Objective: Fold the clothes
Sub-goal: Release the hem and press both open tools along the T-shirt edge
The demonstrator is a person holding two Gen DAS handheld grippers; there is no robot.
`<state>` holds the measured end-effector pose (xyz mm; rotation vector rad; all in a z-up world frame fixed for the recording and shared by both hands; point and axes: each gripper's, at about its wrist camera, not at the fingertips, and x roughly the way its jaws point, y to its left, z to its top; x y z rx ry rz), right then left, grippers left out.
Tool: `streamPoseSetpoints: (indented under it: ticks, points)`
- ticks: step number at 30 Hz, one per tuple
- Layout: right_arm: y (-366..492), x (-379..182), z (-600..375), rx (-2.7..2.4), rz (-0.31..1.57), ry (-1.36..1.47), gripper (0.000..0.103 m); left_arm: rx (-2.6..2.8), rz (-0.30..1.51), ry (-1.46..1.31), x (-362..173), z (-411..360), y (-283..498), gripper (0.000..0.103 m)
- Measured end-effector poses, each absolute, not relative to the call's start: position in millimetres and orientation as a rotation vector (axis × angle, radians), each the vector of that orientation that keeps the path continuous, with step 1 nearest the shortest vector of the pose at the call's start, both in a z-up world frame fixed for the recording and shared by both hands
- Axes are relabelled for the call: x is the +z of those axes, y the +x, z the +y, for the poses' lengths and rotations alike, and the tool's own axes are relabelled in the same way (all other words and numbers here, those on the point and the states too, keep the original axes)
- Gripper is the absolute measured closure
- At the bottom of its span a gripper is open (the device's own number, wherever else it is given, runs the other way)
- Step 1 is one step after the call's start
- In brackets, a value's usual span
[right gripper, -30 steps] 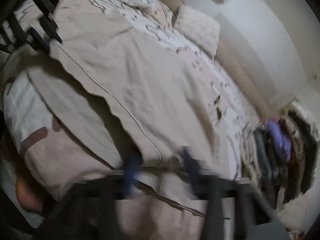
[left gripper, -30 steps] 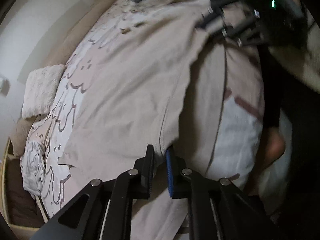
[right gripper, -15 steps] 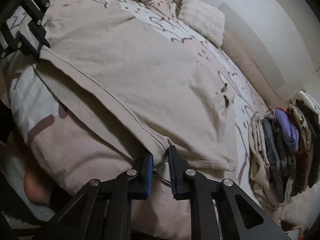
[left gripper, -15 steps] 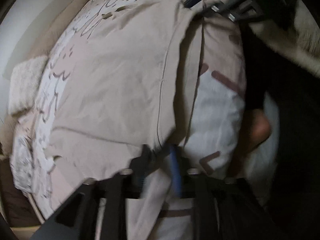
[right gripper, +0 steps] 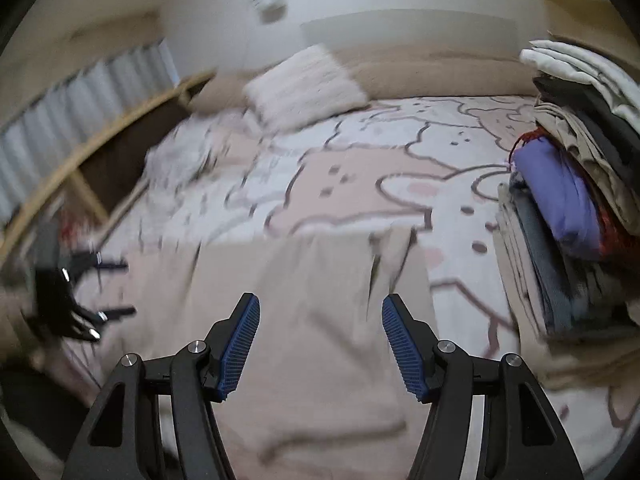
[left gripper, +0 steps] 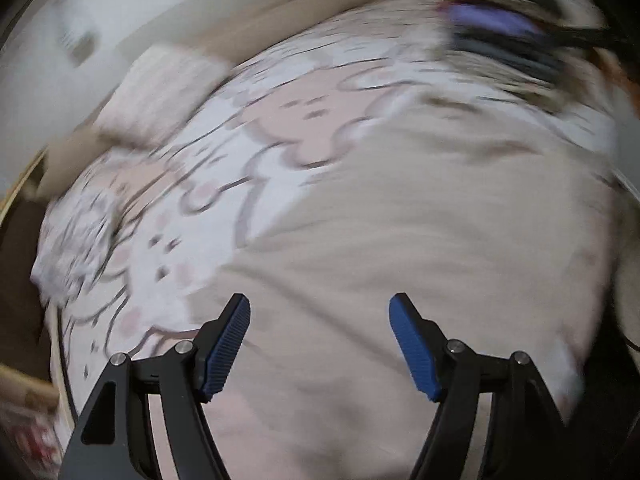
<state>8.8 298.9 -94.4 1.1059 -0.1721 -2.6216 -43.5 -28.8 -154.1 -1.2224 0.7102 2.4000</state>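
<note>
The big bed [right gripper: 360,184] has a pink and white cover with cartoon shapes on it. On top of it, right in front of me, lies the beige cloth [right gripper: 304,320] I am folding. It looks laid over once and lies mostly flat. A tall stack of folded clothes [right gripper: 568,208] sits on the bed to my right. A fluffy white pillow [right gripper: 304,84] rests far back. My left gripper [left gripper: 320,344] hangs above the beige cloth, jaws wide, holding nothing. My right gripper [right gripper: 320,344] is wide and empty too. I think one fold is done. Next I need to pinch an edge with both and fold again.
</note>
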Motion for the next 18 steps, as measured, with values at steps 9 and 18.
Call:
streamPoseSetpoints:
  ticks: [9,18]
  points:
    - [-123,-149,271,-2.466,-0.445,1.315,0.039,2.487,0.211,-1.454,-197,-80,-166,0.031]
    - [-180,-239,249,-2.461,-0.371,1.551,0.043,2.529,0.221,-1.652,-246,-138,-174,0.025]
